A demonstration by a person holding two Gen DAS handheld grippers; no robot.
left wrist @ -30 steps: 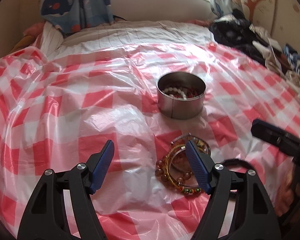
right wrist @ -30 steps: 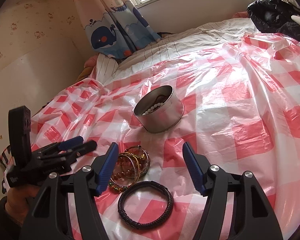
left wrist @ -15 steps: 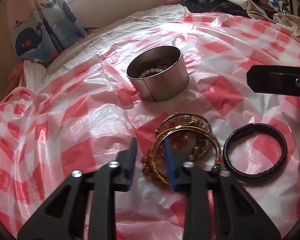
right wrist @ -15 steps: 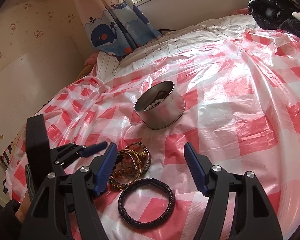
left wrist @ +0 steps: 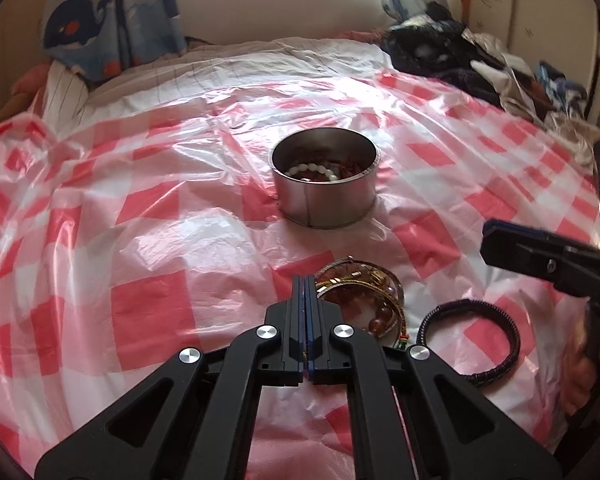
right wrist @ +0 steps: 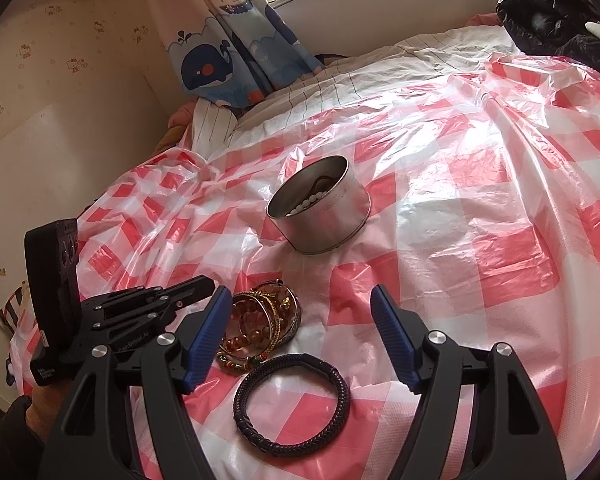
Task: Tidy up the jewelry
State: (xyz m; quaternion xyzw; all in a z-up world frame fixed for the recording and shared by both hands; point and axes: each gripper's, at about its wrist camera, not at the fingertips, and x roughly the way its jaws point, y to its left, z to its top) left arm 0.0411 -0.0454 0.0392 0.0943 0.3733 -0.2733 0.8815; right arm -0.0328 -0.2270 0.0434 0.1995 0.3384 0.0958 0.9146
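Note:
A round metal tin (left wrist: 325,176) holds a white bead bracelet and other jewelry; it also shows in the right wrist view (right wrist: 319,210). A pile of gold bangles and amber bead bracelets (left wrist: 364,300) lies in front of it, also in the right wrist view (right wrist: 262,320). A dark braided bracelet (left wrist: 470,338) lies to the right, also in the right wrist view (right wrist: 292,404). My left gripper (left wrist: 305,284) is shut, its tips just left of the pile; whether it pinches a bangle is hidden. My right gripper (right wrist: 300,340) is open above the braided bracelet.
A red-and-white checked plastic sheet (left wrist: 140,240) covers the bed. Dark clothes (left wrist: 440,52) are heaped at the back right. A whale-print curtain (right wrist: 228,56) and a window are at the back. A wall stands at the left (right wrist: 60,120).
My left gripper has closed from wide open to fully shut and moved to the left edge of the bangle pile. My right gripper stays open and has barely moved.

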